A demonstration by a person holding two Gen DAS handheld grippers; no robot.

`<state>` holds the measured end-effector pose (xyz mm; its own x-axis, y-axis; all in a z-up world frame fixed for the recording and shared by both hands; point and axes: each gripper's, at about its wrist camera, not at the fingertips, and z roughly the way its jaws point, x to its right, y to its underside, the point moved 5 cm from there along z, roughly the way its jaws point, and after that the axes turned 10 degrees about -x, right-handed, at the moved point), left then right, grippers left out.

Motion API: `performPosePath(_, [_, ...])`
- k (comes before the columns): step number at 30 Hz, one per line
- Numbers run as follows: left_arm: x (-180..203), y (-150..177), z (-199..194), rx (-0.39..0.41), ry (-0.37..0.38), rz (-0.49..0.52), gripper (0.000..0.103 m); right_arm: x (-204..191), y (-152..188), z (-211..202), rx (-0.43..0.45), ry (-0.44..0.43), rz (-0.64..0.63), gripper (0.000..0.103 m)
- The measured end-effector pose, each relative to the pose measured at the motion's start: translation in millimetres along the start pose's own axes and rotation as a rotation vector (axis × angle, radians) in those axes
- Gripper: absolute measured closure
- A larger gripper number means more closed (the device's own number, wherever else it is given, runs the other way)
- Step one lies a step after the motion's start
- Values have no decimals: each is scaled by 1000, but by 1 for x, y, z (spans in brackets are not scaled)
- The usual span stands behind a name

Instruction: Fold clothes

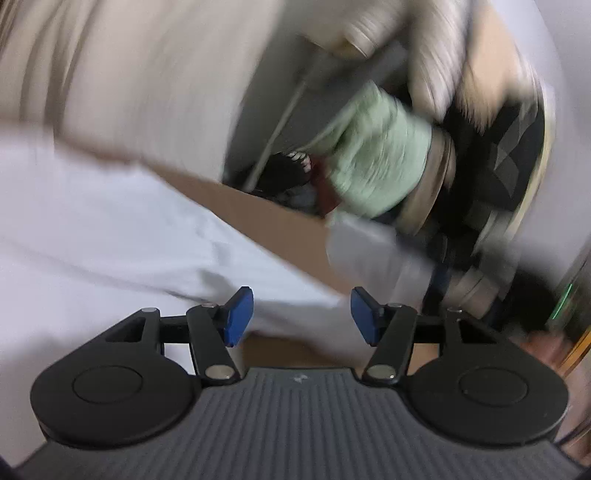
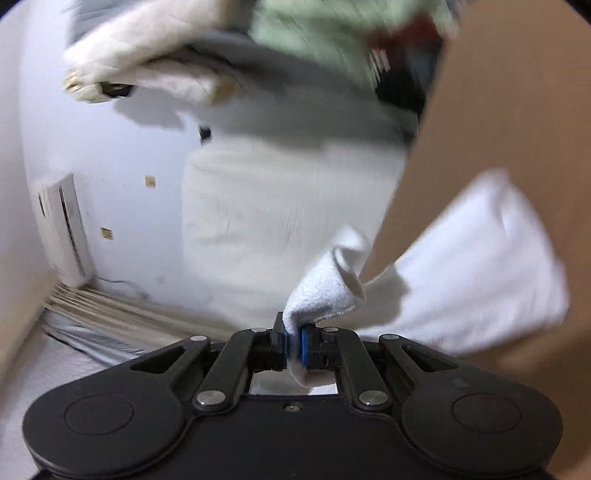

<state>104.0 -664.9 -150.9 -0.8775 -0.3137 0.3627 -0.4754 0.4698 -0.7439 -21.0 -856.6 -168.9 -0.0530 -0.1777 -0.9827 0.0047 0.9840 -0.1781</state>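
Note:
A white terry cloth point(image 2: 461, 266) trails from the brown table point(image 2: 498, 92) down to my right gripper point(image 2: 293, 343), which is shut on a bunched corner of it. In the left wrist view the same white cloth point(image 1: 110, 229) spreads over the brown table point(image 1: 258, 214). My left gripper point(image 1: 301, 317) hovers over its edge, blue pads point(image 1: 240, 317) wide apart and pressing on nothing. Both views are blurred.
A heap of clothes lies past the table edge: a pale green garment point(image 1: 376, 158), a black patterned one point(image 1: 498, 155) and cream fabric point(image 1: 147, 74). The right wrist view shows the green garment point(image 2: 314, 33), a white wall and a white wall unit point(image 2: 62, 229).

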Motion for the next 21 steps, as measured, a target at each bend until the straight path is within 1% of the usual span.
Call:
performPosePath(2, [16,9,5,-14,-25,131,45,-11,8,5,-28,2,-52,94])
performPosePath(3, [19,12,7,-13,5,140,45,-17,12,6,-38,4,-80,94])
performPosePath(6, [27,17,13,6,132,95,45,-34,25,12,-79,13,-160,94])
performPosePath(8, [26,18,21,-15,129,65,45,-40,34,20,-130,21,-207,94])
performPosePath(10, [25,17,27,-18,132,49,45,-48,38,27,-167,13,-260,94])
performPosePath(12, [23,16,31,-17,144,25,37,-54,42,32,-205,-42,-285,94])
performPosePath(13, [18,15,33,-25,151,-12,26,-53,42,35,-213,-64,-280,94])
performPosePath(15, [10,12,36,-39,163,-82,24,-50,45,44,-245,-48,-271,94])
performPosePath(17, [2,11,37,-42,158,-107,24,-46,46,49,-252,-12,-275,94])
performPosePath(19, [-4,10,32,-12,142,-104,23,-44,47,53,-258,8,-281,94])
performPosePath(21, [-10,8,29,21,113,-105,20,-47,49,56,-278,-14,-286,94])
